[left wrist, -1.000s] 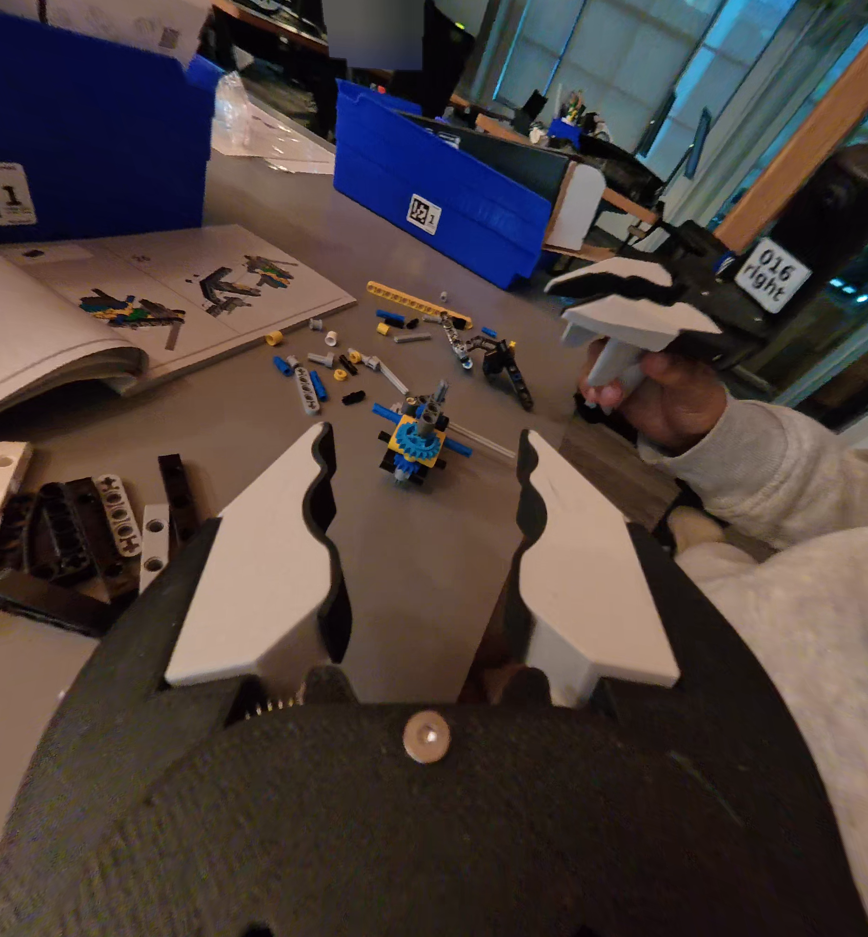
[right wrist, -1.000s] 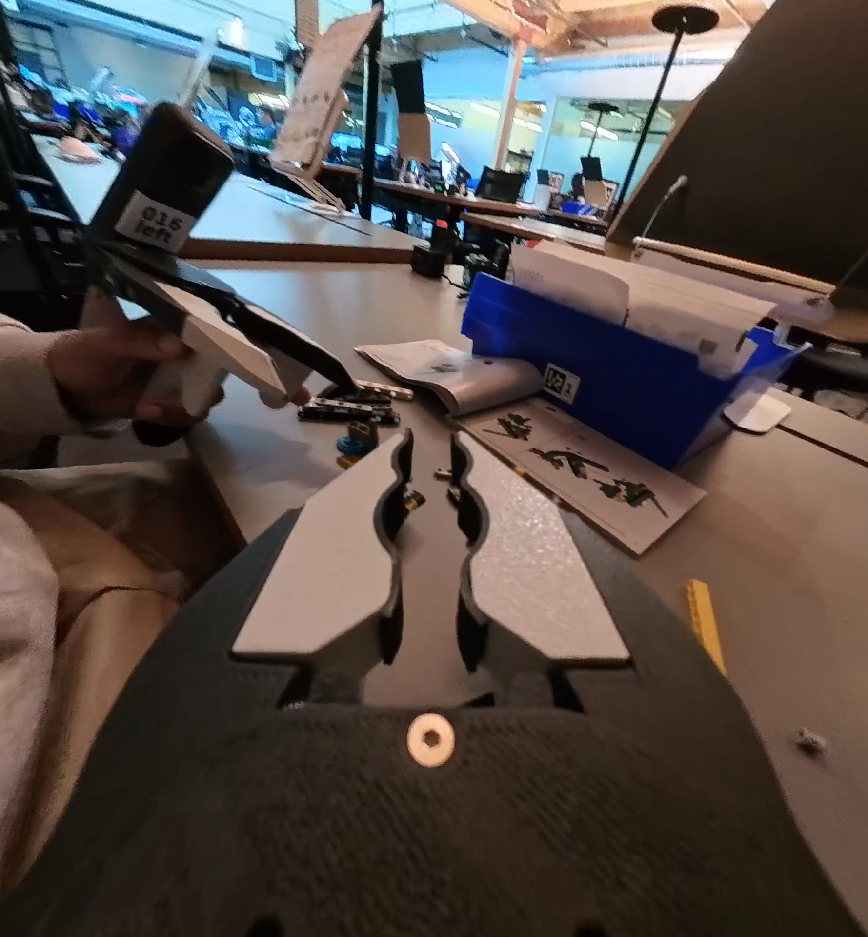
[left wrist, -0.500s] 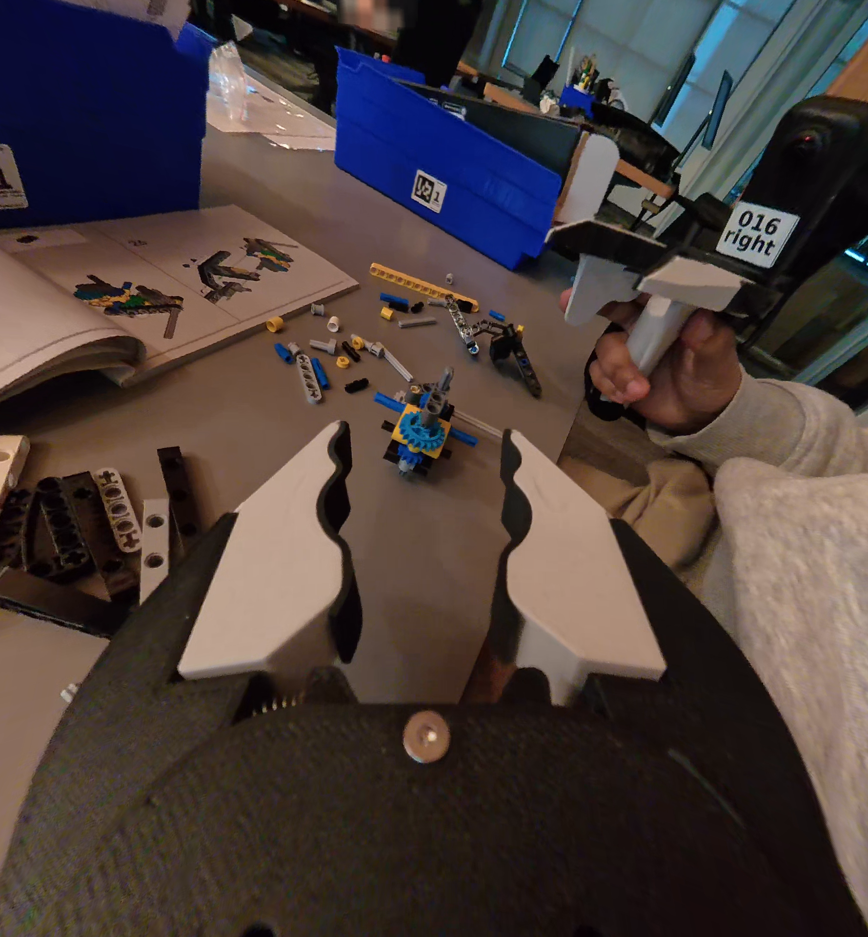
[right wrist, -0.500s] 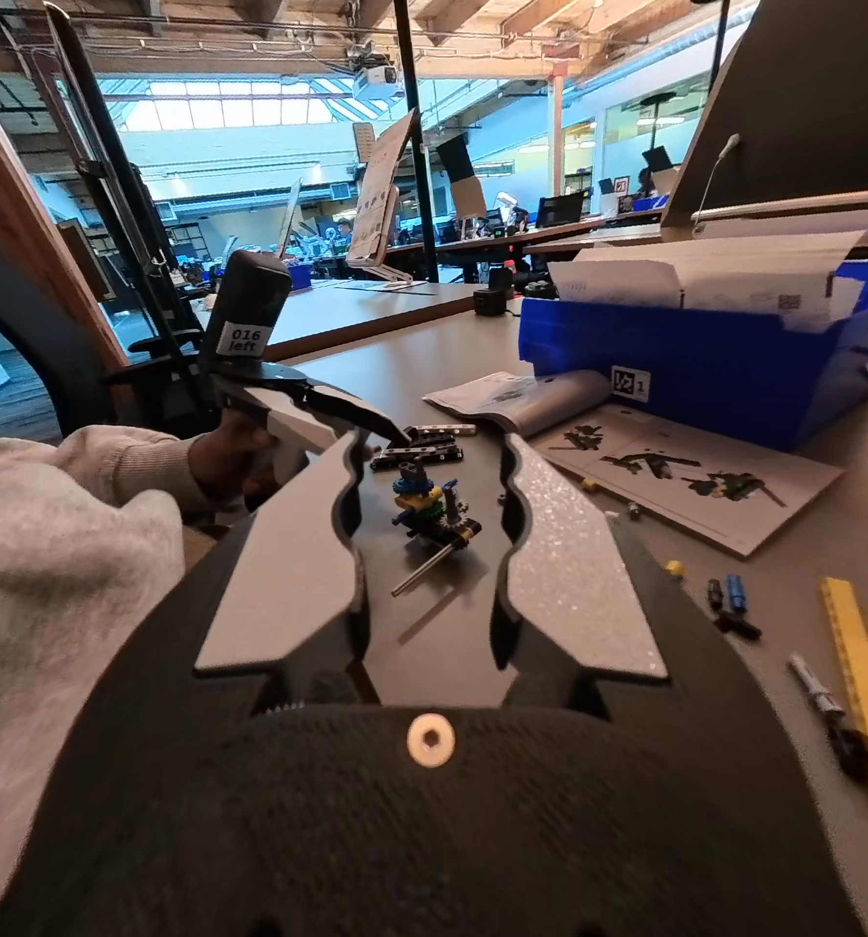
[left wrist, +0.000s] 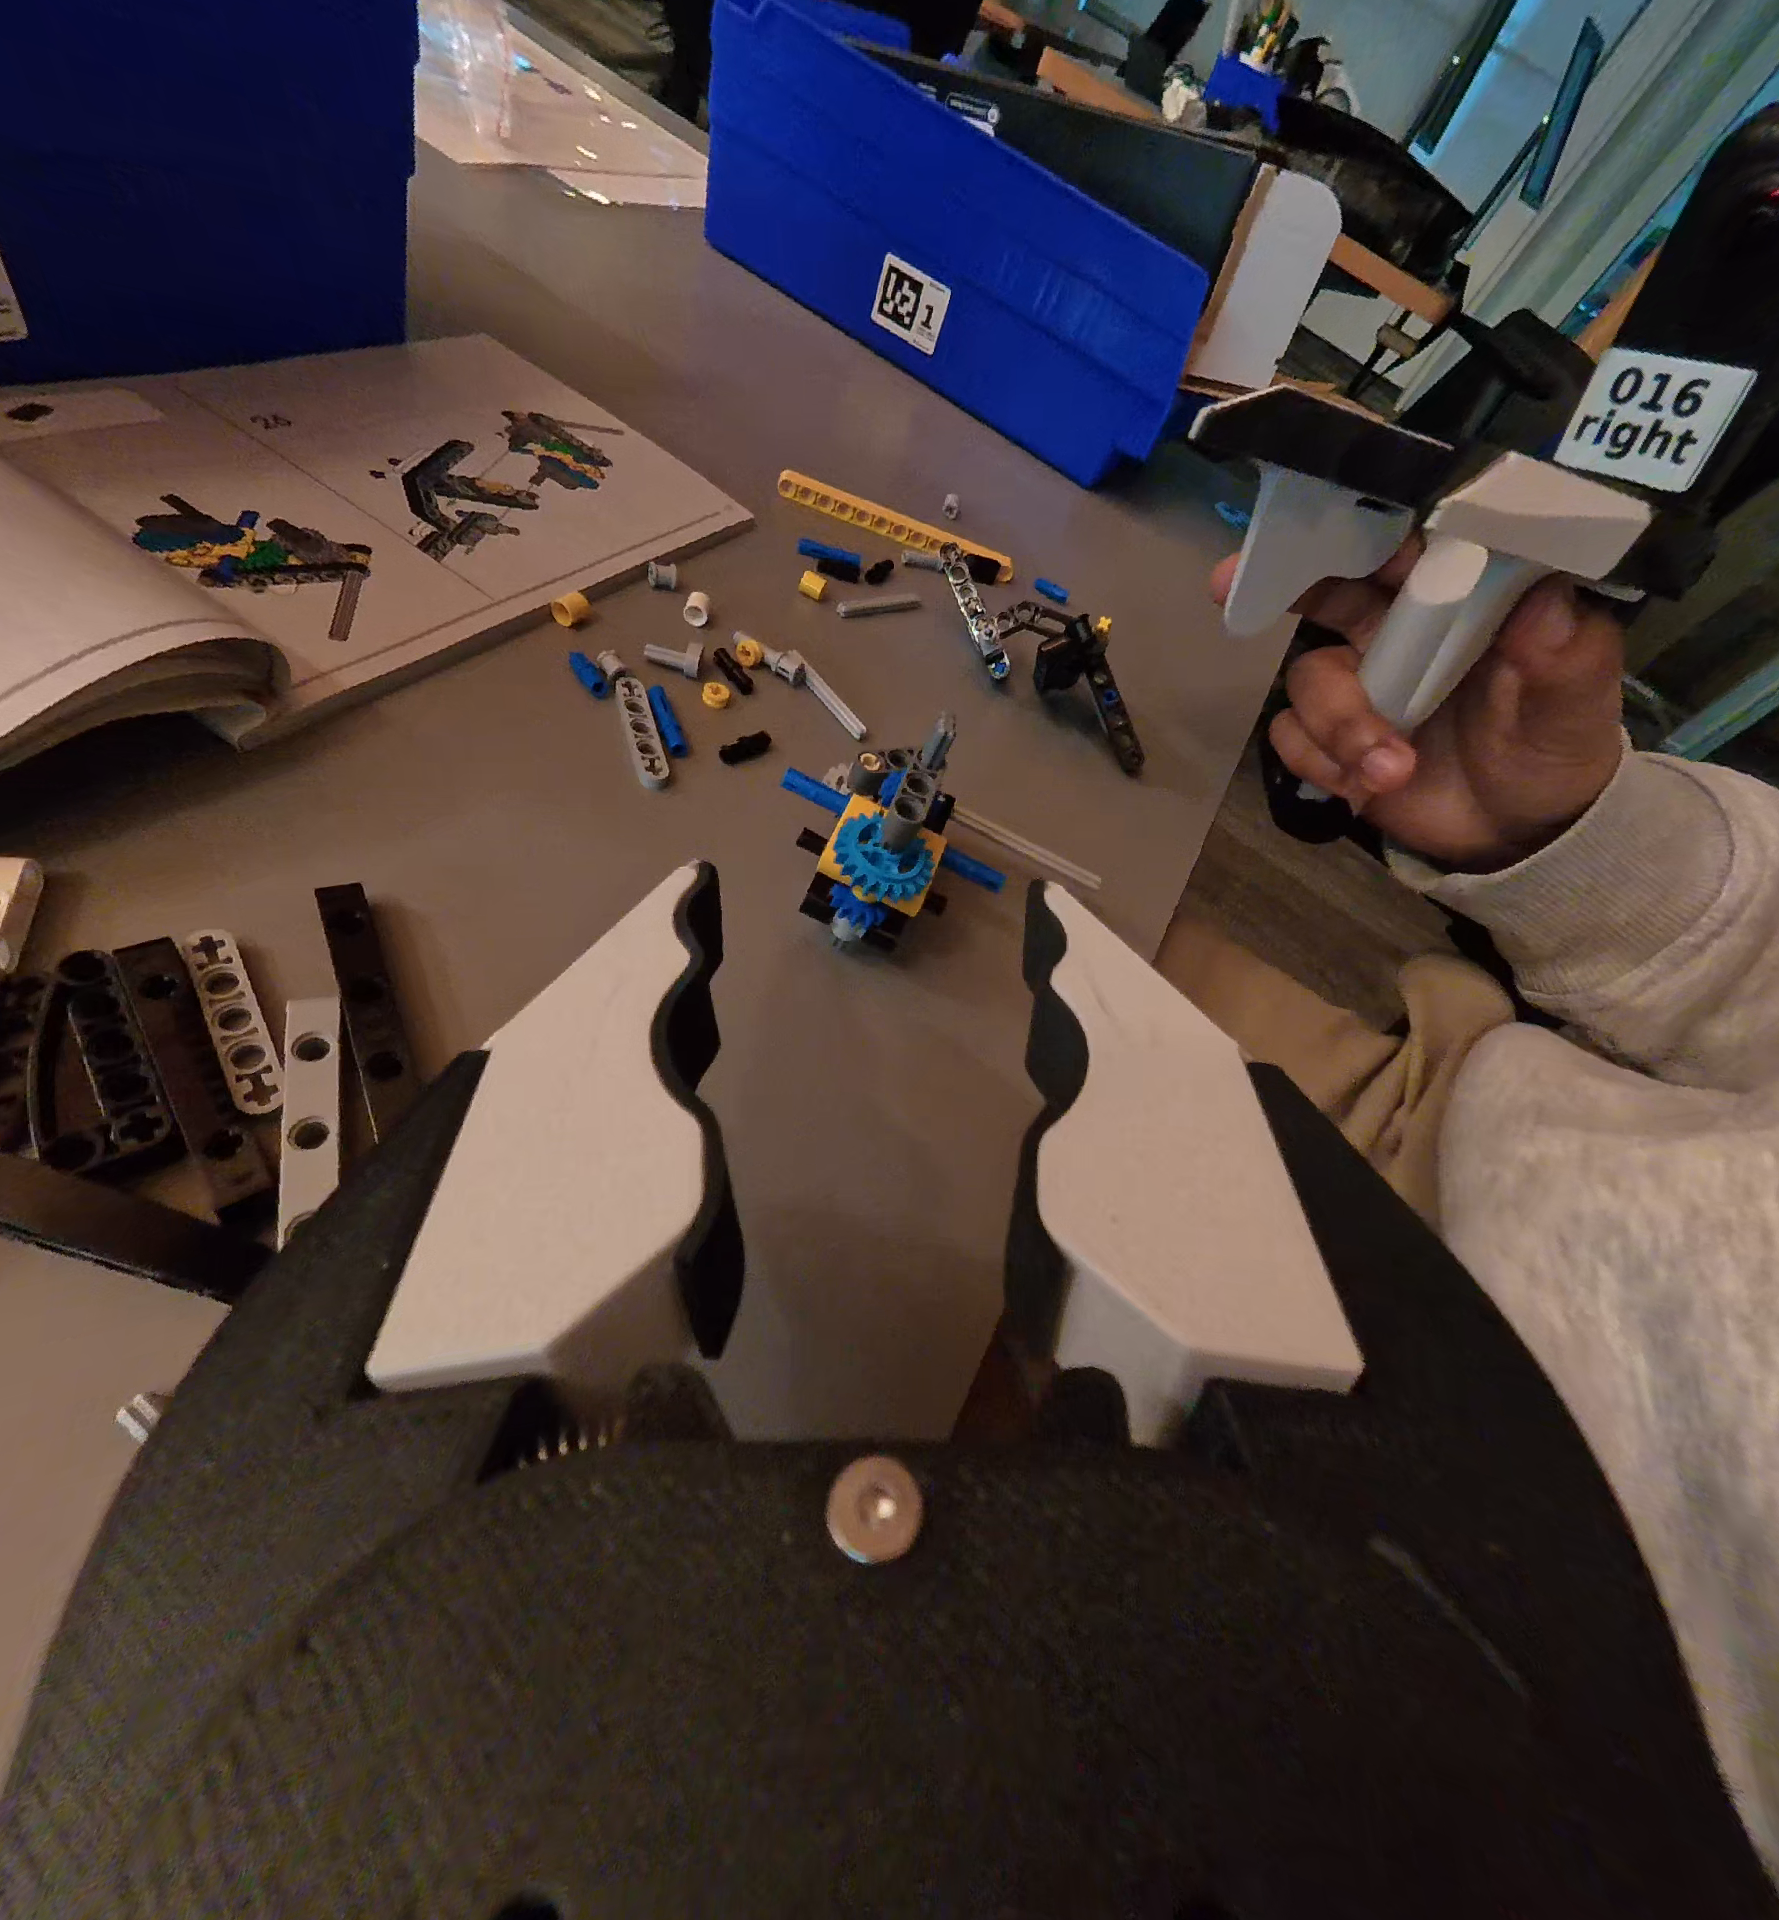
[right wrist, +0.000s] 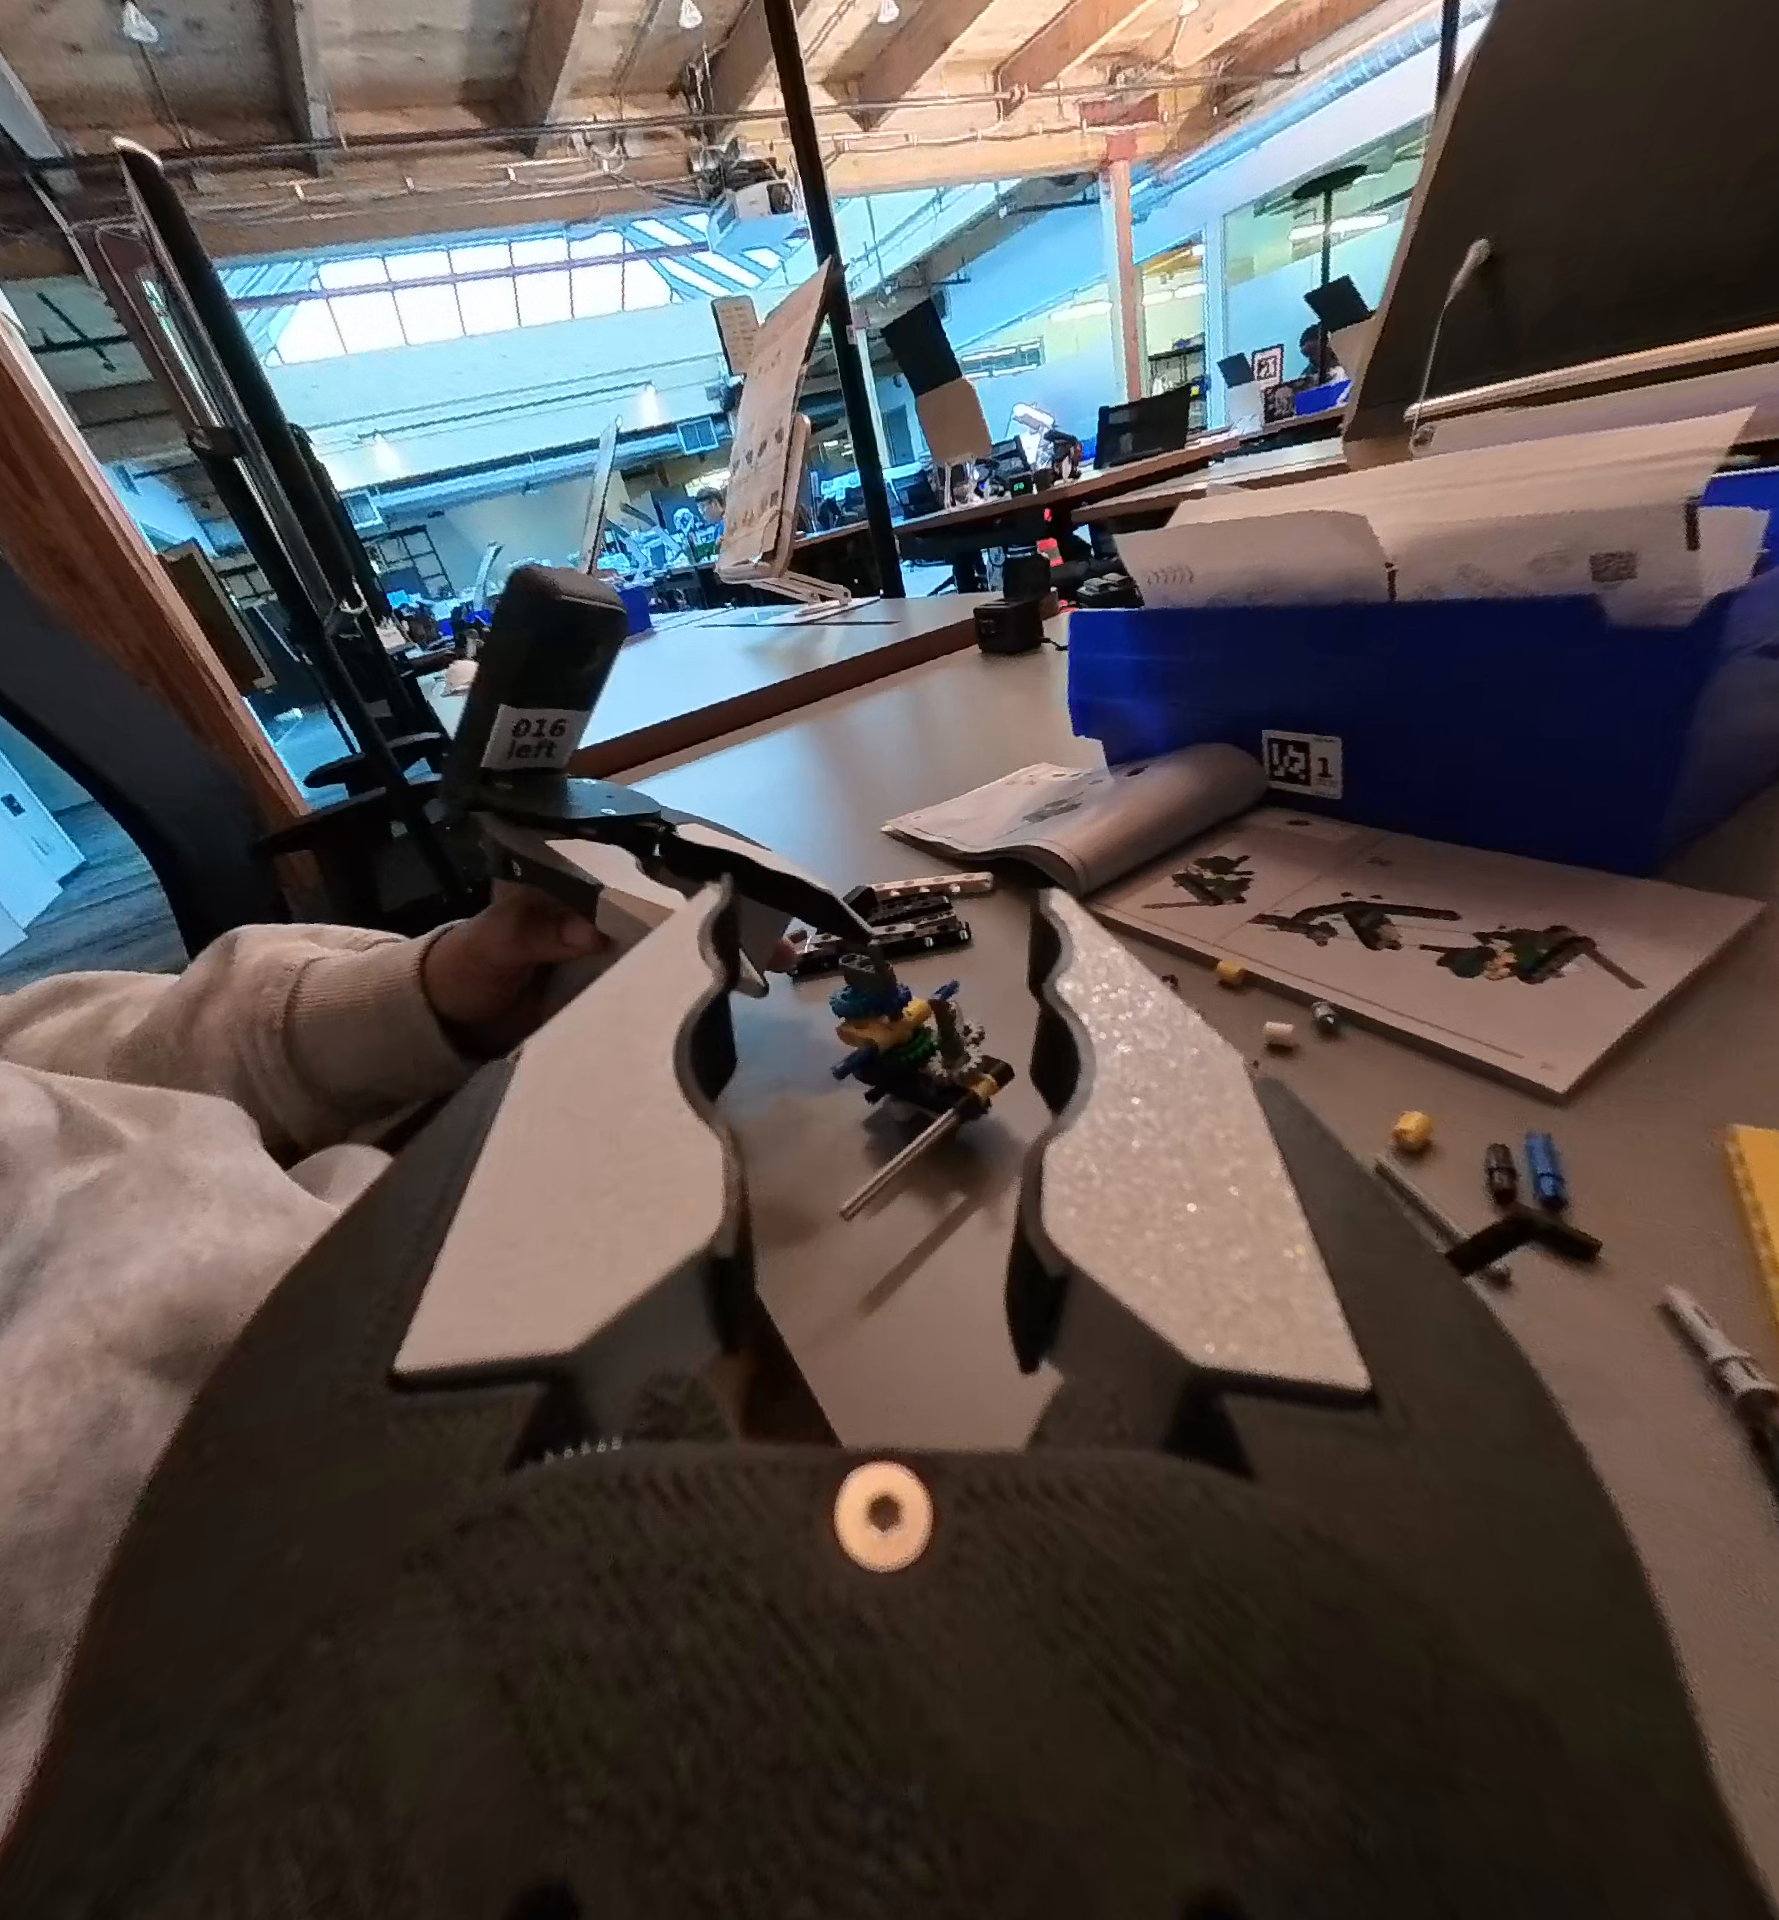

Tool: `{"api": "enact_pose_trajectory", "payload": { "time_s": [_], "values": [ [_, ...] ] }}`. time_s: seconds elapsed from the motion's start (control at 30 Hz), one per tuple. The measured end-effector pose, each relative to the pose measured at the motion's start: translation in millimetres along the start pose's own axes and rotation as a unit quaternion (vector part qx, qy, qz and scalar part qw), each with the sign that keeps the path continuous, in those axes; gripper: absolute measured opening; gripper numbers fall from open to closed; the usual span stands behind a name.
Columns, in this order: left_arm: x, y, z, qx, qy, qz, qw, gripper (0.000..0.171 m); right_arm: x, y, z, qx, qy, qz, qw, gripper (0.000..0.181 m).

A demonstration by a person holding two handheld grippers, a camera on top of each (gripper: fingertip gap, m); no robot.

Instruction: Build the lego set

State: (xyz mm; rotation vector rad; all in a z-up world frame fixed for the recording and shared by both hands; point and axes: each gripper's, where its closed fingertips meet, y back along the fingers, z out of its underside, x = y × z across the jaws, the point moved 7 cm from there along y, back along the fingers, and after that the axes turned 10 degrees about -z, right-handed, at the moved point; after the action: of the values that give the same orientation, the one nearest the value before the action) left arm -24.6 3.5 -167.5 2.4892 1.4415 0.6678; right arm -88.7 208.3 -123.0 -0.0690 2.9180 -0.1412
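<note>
A small lego assembly (left wrist: 885, 842) with a blue gear, a yellow block and a grey axle stands on the grey table near its front edge. My left gripper (left wrist: 869, 883) is open and empty, its tips just short of the assembly. My right gripper (right wrist: 880, 914) is open and empty, and the assembly (right wrist: 911, 1049) lies between its fingers in that view. Loose small pieces (left wrist: 698, 665) lie beyond the assembly. The right gripper also shows in the left wrist view (left wrist: 1384, 520), held up off the table edge.
An open instruction booklet (left wrist: 241, 540) lies at the left. Black and white beams (left wrist: 137, 1049) lie at the near left. A long yellow beam (left wrist: 895, 525) and a black piece (left wrist: 1082, 665) lie farther back. Two blue bins (left wrist: 947, 249) stand behind. The table edge (left wrist: 1207, 831) is at the right.
My right gripper has opened wider and swung round so the assembly now sits between its fingers. My left gripper has moved closer to the assembly and narrowed slightly.
</note>
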Motion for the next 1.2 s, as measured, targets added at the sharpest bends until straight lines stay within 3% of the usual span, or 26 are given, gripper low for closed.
{"api": "enact_pose_trajectory", "payload": {
  "time_s": [0.3, 0.43, 0.53, 0.6, 0.67, 0.73, 0.97, 1.2],
  "values": [
    [-0.3, -6.6, 2.7, -0.036, 0.021, 0.033, 0.999, 0.059, -0.4, -6.7, 11.4, -0.059, 0.059, 0.015, 0.996, 0.055],
    [-0.3, -10.2, 0.3, -0.032, 0.044, 0.048, 0.997, 0.065, 3.5, -0.3, 2.6, -0.029, 0.085, 0.029, 0.996, 0.05],
    [-7.0, -8.9, -5.8, -0.001, 0.081, 0.037, 0.996, 0.068, 12.7, 8.4, -7.8, -0.012, 0.125, 0.055, 0.991, 0.042],
    [-16.4, -1.2, -13.9, 0.049, 0.126, 0.045, 0.99, 0.068, 28.2, 23.6, -13.4, -0.038, 0.178, 0.114, 0.977, 0.029],
    [-26.8, 4.9, -19.5, 0.082, 0.171, 0.071, 0.979, 0.068, 45.5, 45.0, -20.7, -0.047, 0.211, 0.182, 0.959, 0.027],
    [-34.1, 7.9, -23.4, 0.104, 0.189, 0.083, 0.973, 0.068, 54.4, 56.2, -25.7, -0.022, 0.196, 0.199, 0.96, 0.029],
    [-36.5, 8.8, -32.3, 0.154, 0.169, 0.07, 0.971, 0.064, 72.8, 45.8, -14.7, -0.054, 0.152, 0.181, 0.97, 0.03],
    [-23.9, 8.8, -35.2, 0.167, 0.105, 0.054, 0.979, 0.064, 79.7, 49.0, -18.2, -0.032, 0.136, 0.196, 0.971, 0.025]
  ]
}}
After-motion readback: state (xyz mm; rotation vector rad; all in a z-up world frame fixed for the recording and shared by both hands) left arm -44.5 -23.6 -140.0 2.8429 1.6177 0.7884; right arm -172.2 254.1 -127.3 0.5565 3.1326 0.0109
